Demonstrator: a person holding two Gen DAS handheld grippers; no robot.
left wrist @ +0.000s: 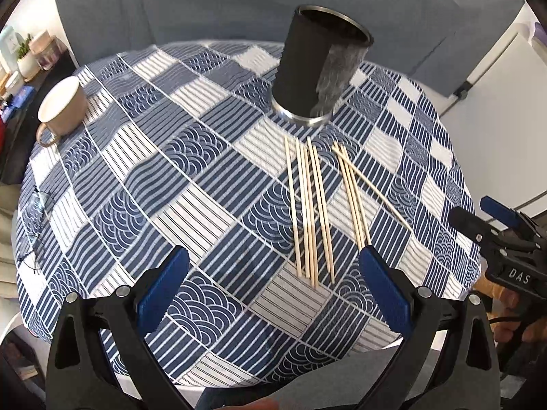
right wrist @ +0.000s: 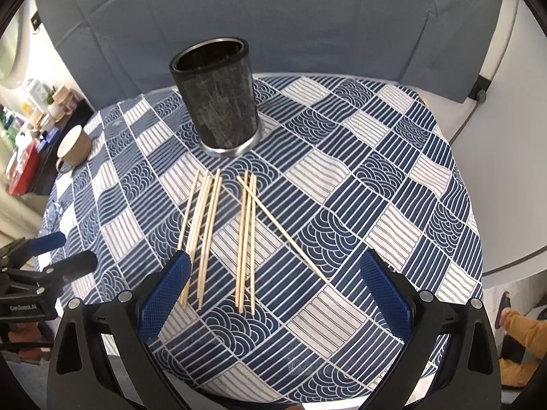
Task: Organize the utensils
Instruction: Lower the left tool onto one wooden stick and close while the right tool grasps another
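Several wooden chopsticks lie on a blue-and-white patterned tablecloth [left wrist: 191,184] in two loose bunches, a left bunch [left wrist: 308,212] [right wrist: 208,235] and a right bunch [left wrist: 354,198] [right wrist: 243,239], with one stick [right wrist: 283,232] splayed diagonally to the right. Just beyond their far tips stands a tall black cylindrical holder [left wrist: 307,68] [right wrist: 218,102] with a metal base. My left gripper [left wrist: 273,256] [right wrist: 77,249] hovers open at the near ends of the left bunch. Over the near ends of both bunches, my right gripper [right wrist: 275,256] [left wrist: 475,212] hangs open. Neither holds anything.
A beige mug [left wrist: 63,106] [right wrist: 75,145] sits at the round table's far left edge. Clear glasses [left wrist: 36,205] lie near the left edge. A grey-blue cloth backdrop [right wrist: 273,17] rises behind the table. Shelves with small items stand far left.
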